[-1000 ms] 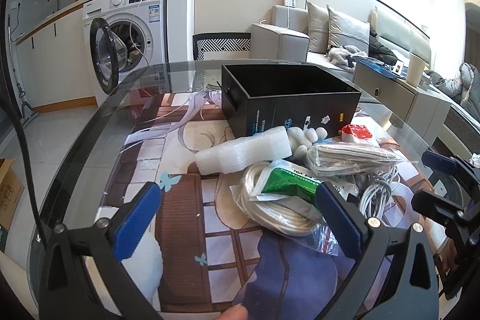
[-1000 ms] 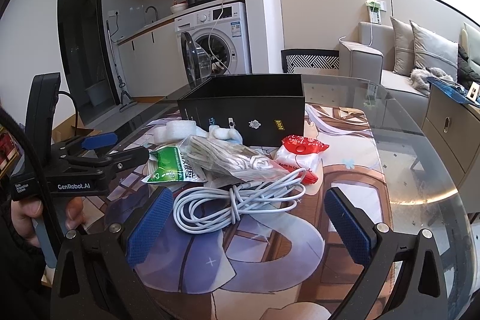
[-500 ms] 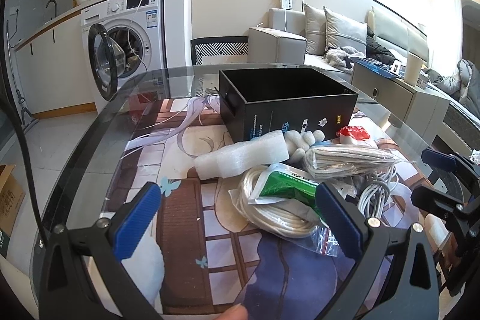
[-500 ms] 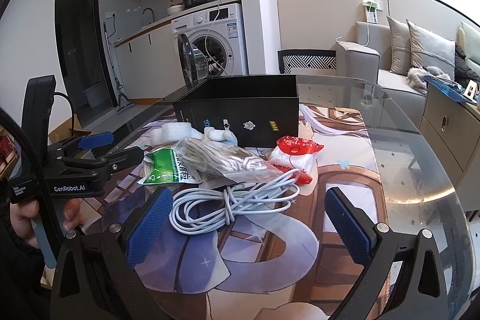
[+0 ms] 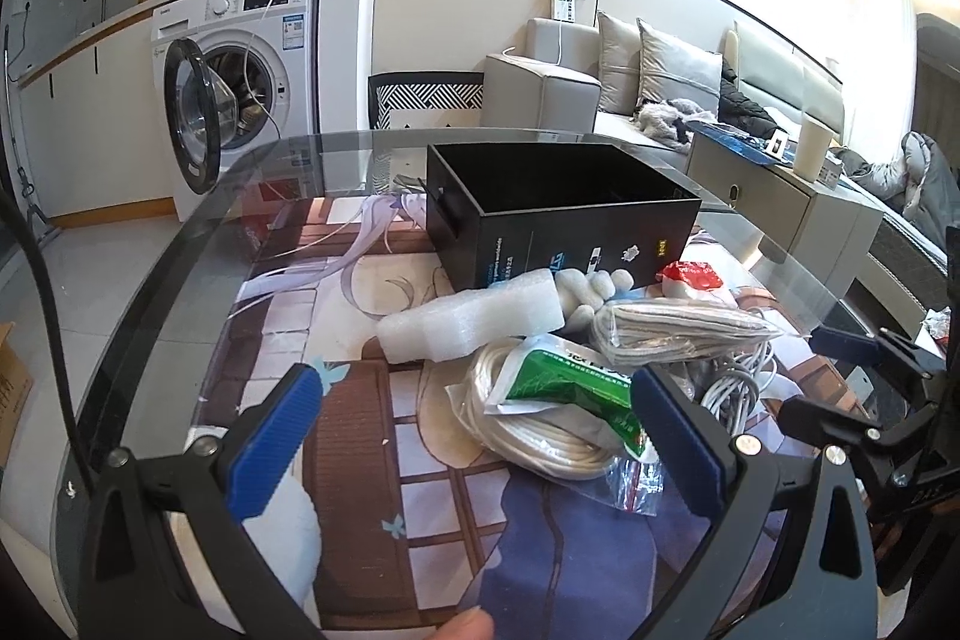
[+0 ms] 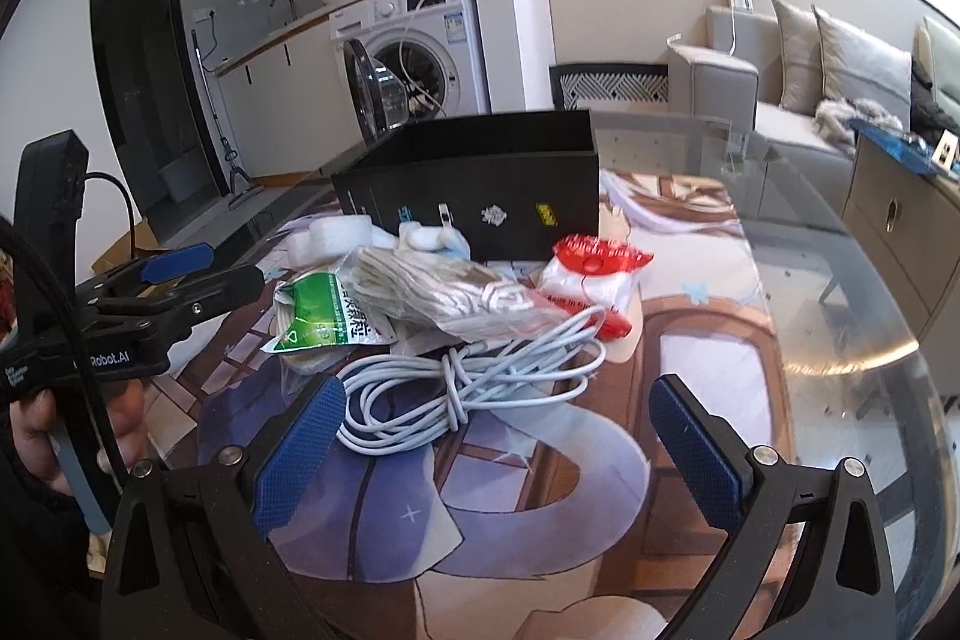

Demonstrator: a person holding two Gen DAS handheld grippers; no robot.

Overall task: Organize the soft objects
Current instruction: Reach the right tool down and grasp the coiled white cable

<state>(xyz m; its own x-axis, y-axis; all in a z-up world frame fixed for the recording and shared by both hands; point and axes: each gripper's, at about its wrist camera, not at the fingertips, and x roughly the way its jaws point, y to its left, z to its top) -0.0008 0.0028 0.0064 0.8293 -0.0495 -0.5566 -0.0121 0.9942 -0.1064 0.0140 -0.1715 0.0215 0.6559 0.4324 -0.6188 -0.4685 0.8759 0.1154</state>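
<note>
Both the left gripper (image 5: 480,436) and the right gripper (image 6: 501,451) are wide apart and hold nothing, while the soft pile of white foam block (image 5: 474,319), green packet (image 5: 570,385) and loose white cable (image 6: 456,388), partly hiding one another, lies on the round glass table (image 6: 840,310) just in front of the open black box (image 5: 564,220).

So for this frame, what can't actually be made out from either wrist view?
- Inside of the black box: the right wrist view shows only its walls; in the left wrist view its floor lies in shadow.
- Bagged cable coil: partly covered by the green packet and the left gripper finger.
- Small white pieces by the box: their kind is unclear.
- Print on the box front: too small.
</note>
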